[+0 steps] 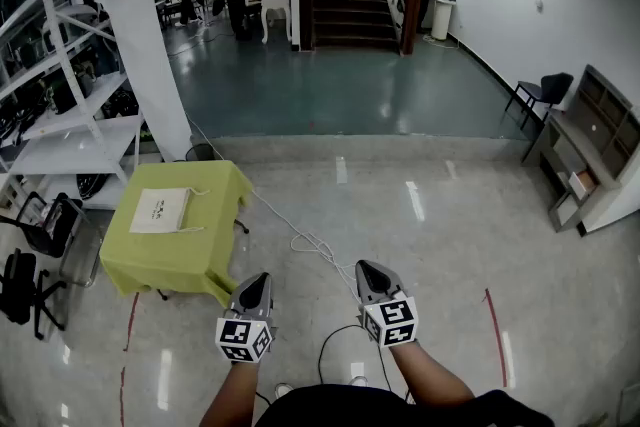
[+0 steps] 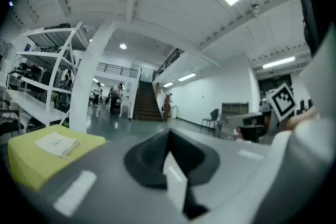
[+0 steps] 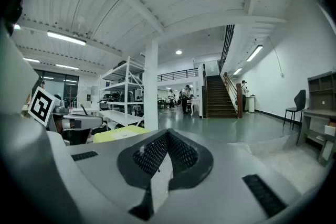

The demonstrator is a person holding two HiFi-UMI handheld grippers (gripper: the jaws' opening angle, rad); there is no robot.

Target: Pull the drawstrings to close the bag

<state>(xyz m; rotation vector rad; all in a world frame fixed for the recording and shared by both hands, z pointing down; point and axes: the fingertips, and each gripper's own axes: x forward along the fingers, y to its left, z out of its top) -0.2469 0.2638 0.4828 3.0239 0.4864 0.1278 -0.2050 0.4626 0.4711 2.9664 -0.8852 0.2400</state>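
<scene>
bag [image 1: 160, 210] flat on yellow worktop [image 1: 218, 187], ahead-left, well apart from hands. left gripper [image 1: 256, 282] nearer than right gripper [image 1: 368, 271]. fingers on both pressed together, pinching nothing.

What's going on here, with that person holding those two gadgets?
A person stands holding a grey two-jaw gripper in each hand: the left gripper and the right gripper are both shut and empty. The flat white drawstring bag lies untouched on the small table with a yellow-green cloth, ahead to their left. Neither gripper is near it.
</scene>
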